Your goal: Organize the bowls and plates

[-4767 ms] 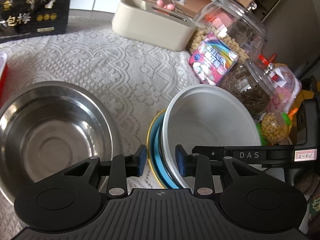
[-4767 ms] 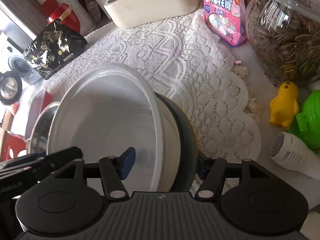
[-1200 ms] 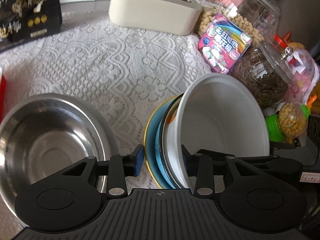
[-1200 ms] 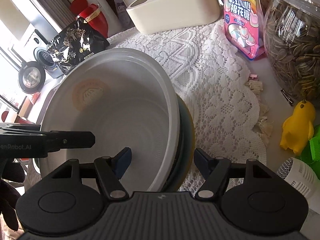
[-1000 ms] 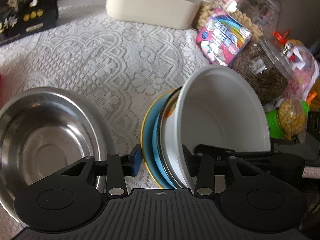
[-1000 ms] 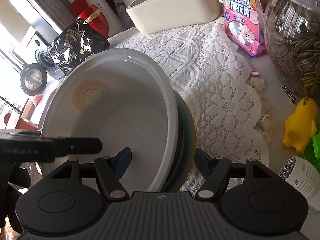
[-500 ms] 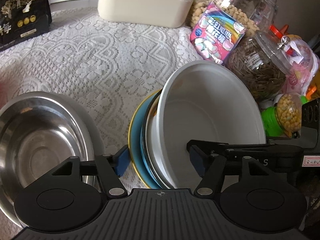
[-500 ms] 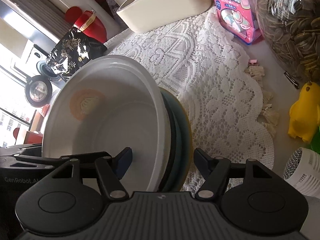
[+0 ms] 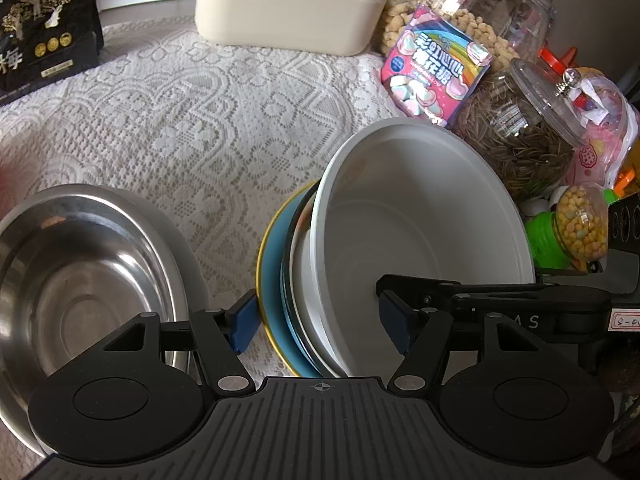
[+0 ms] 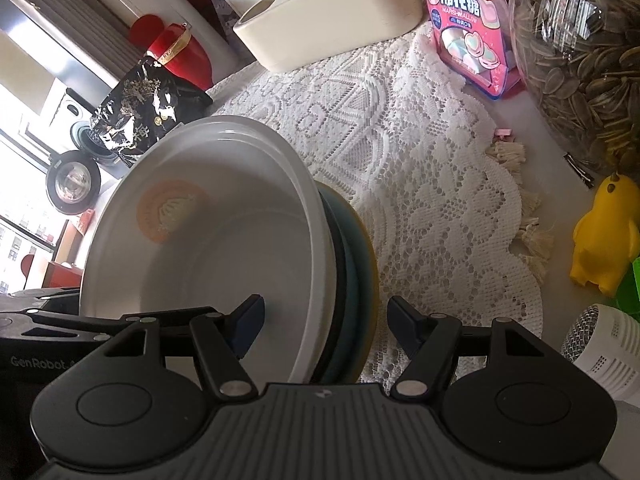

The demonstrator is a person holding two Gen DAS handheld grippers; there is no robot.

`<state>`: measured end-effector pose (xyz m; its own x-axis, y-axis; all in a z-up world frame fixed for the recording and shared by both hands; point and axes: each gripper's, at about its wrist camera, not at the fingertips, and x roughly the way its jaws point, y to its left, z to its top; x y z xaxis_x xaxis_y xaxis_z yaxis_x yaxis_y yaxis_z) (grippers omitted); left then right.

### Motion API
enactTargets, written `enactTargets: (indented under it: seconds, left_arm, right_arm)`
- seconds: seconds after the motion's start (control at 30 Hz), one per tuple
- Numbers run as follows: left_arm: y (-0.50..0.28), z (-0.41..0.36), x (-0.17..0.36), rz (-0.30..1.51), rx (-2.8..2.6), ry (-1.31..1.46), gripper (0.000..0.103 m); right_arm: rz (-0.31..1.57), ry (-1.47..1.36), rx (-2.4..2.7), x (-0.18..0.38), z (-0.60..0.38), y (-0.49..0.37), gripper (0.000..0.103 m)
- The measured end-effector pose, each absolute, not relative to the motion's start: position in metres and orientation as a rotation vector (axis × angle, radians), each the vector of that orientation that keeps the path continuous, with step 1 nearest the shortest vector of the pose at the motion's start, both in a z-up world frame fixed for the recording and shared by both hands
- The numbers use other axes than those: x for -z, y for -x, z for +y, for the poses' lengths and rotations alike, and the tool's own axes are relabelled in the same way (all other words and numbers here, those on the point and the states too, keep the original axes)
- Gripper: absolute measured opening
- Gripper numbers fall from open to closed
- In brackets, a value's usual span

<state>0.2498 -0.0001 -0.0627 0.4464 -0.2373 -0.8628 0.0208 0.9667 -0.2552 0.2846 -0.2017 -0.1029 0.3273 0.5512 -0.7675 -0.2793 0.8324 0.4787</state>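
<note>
Since a second ago the left gripper (image 9: 320, 322) has let go: its blue-padded fingers (image 9: 241, 323), then pinching the stack's rim, now stand spread wide, clear of it on both sides. The stack sits at lower centre of the left view on a white lace tablecloth (image 9: 192, 120): a smooth matte white bowl (image 9: 420, 232), deep and round, nested on a flat blue plate (image 9: 274, 280) with a thin yellow edge. At lower left, just beside it, lies a shiny round steel bowl (image 9: 80, 280). In the right view the right gripper (image 10: 324, 322) straddles the stack's opposite rim; whether its pads press on it cannot be told. Upper right holds a glossy pink marshmallow bag (image 9: 434, 76) reading "MARSHMALLOW" and a clear jar of sunflower seeds (image 9: 520, 132); a rounded cream box (image 9: 288, 8) sits at top centre. The other gripper's black body reads "GenRobot".
</note>
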Motion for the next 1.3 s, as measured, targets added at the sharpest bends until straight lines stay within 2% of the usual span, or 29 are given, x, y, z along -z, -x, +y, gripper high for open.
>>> enactTargets:
  seconds: [0.27, 0.4, 1.3]
  left_arm:
    - [-0.250, 0.000, 0.063, 1.099, 0.162, 0.220, 0.068]
    - [-0.249, 0.002, 0.063, 1.101, 0.161, 0.221, 0.066]
    - [-0.229, 0.006, 0.059, 1.158, 0.143, 0.224, 0.064]
  right_arm:
    - [1.115, -0.287, -0.572, 0.104, -0.202, -0.285, 0.068]
    - [1.116, -0.276, -0.608, 0.103, -0.198, -0.282, 0.062]
    - [1.103, -0.271, -0.641, 0.096, -0.187, -0.285, 0.063]
